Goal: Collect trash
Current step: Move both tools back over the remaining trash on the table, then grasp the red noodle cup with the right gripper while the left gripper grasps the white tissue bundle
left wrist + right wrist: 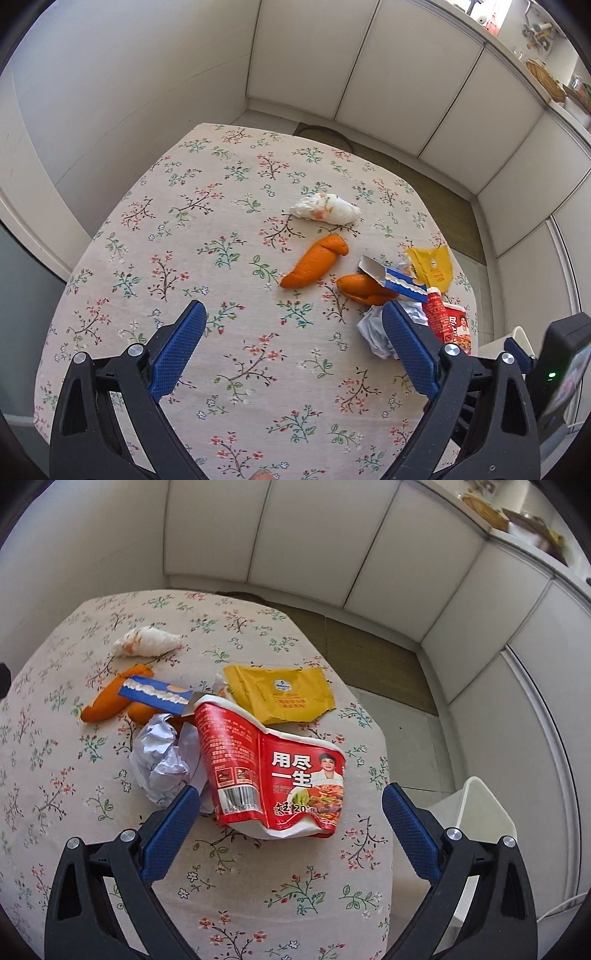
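The crushed instant-noodle cup [273, 771] lies on its side on the floral-cloth counter [258, 904]; its red label carries the white characters "用尽一生", a "20" mark beside further characters, a barcode at the lower left and a printed portrait above a photo of the dish. Behind it lies a yellow wrapper [277, 694] with a small round logo and lines of print too fine to read. A blue-and-white torn packet [155, 694] rests across two pieces of orange peel [110, 698], its lettering not legible. A crumpled white paper ball [159, 760] touches the cup's left side, and a wadded tissue with orange stains [147, 640] sits farther back, apart from the rest. A white bin [476, 812] stands on the floor just past the counter's right edge. White cabinet panels [295, 535] enclose the far side. The right tool [291, 797] hovers over the counter with its blue-padded fingers spread wide — the cup lies between them, untouched, and the left finger sits just beside the paper ball. The left tool [293, 314] is likewise wide open and holds nothing; it points at bare cloth, with the peel ahead of it and the paper ball partly hidden behind its right finger [410, 350].
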`<state>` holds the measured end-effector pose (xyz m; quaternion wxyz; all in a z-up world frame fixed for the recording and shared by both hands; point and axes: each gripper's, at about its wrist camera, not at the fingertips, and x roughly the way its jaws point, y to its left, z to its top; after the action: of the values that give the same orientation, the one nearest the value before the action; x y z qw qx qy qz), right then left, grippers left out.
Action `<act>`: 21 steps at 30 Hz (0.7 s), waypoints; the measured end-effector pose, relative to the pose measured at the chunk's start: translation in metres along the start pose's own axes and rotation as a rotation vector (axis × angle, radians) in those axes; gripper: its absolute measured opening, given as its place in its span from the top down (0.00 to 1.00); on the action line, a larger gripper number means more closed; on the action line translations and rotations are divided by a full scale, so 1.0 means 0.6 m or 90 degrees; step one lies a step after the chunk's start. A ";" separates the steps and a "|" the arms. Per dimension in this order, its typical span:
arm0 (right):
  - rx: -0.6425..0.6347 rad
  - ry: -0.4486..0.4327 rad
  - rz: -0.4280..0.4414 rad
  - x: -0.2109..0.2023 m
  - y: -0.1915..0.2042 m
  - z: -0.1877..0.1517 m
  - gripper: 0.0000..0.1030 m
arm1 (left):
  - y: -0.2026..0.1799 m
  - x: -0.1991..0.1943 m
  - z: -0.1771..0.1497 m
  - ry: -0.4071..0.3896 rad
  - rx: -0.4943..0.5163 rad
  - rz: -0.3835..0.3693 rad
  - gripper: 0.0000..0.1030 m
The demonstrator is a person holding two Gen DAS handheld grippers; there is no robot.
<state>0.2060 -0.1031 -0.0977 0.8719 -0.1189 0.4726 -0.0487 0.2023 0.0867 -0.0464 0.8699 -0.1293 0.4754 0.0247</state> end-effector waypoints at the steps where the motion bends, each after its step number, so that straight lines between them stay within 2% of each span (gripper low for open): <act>1: -0.010 0.004 -0.004 0.005 0.004 -0.001 0.10 | 0.002 0.001 0.001 0.001 0.000 0.001 0.11; 5: -0.057 -0.002 -0.021 0.027 0.019 0.001 0.11 | 0.012 0.006 0.005 0.008 -0.007 0.001 0.11; 7: -0.076 -0.012 -0.020 0.037 0.025 0.003 0.16 | 0.013 0.008 0.007 0.009 -0.011 0.001 0.11; 9: -0.072 0.001 0.018 0.051 0.026 0.005 0.40 | 0.015 0.009 0.010 0.009 -0.013 0.001 0.11; 10: -0.065 0.017 0.044 0.060 0.024 0.006 0.66 | 0.017 0.010 0.011 0.010 -0.014 0.001 0.11; 11: -0.058 0.037 0.058 0.070 0.024 0.004 0.65 | 0.019 0.012 0.013 0.010 -0.017 0.003 0.11; 13: -0.049 0.026 0.067 0.068 0.021 0.003 0.66 | 0.025 0.016 0.017 0.012 -0.027 0.003 0.11; 21: 0.080 0.032 0.215 0.029 -0.024 0.004 0.68 | 0.040 0.036 0.048 0.020 -0.087 -0.056 0.12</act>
<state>0.2182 -0.1199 -0.1069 0.8614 0.0182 0.5033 0.0655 0.2339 0.1152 -0.0540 0.8516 -0.2094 0.4803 0.0166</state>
